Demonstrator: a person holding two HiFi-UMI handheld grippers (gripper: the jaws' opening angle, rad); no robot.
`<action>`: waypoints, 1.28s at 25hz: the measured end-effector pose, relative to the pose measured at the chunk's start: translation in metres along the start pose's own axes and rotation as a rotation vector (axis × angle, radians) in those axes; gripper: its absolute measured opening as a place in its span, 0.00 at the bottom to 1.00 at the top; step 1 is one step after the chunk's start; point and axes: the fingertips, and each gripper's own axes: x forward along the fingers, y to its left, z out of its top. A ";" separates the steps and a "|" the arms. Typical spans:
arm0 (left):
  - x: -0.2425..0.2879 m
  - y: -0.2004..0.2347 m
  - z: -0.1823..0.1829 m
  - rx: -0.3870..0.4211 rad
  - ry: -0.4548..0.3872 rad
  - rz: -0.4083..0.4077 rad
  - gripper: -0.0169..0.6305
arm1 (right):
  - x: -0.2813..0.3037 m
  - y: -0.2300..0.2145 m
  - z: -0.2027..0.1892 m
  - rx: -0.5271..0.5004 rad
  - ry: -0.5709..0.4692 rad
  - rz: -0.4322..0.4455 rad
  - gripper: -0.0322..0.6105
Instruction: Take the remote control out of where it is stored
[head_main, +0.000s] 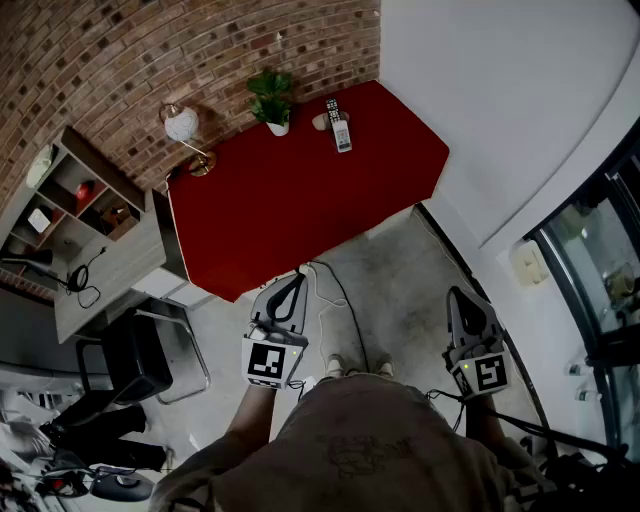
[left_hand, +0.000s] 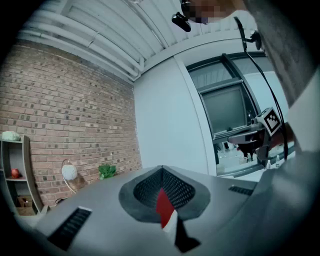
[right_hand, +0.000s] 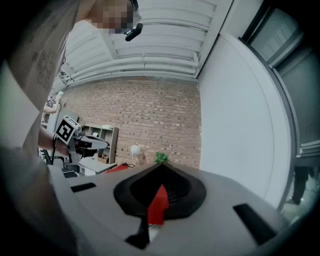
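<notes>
Approach stage, before any contact with the target. Left gripper (head_main: 297, 279) and right gripper (head_main: 456, 294) are held level in front of the person, both with jaws pressed together and nothing between them. The remote control (head_main: 342, 134) sits at the far end of the red table (head_main: 300, 210), just beside a potted plant (head_main: 271, 100) and near the brick wall (head_main: 150, 50), well apart from both grippers. A second, darker handset appears to stand just behind it; whatever holder stores them is too small to make out. A globe lamp (head_main: 183, 124) stands at the table's other far corner. Judged next move: walk up to the table, open one gripper's jaws, line them across the remote's narrow sides and close before lifting it clear, without knocking the plant.
</notes>
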 end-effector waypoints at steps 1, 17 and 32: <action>0.000 -0.001 -0.001 0.000 0.002 0.000 0.04 | 0.000 0.000 0.001 -0.005 -0.004 0.004 0.07; 0.008 -0.014 0.000 -0.008 0.010 -0.004 0.04 | -0.005 -0.014 0.001 0.031 -0.023 -0.011 0.07; 0.012 -0.030 -0.001 -0.004 0.024 -0.004 0.04 | -0.012 -0.022 -0.010 0.027 -0.006 0.004 0.07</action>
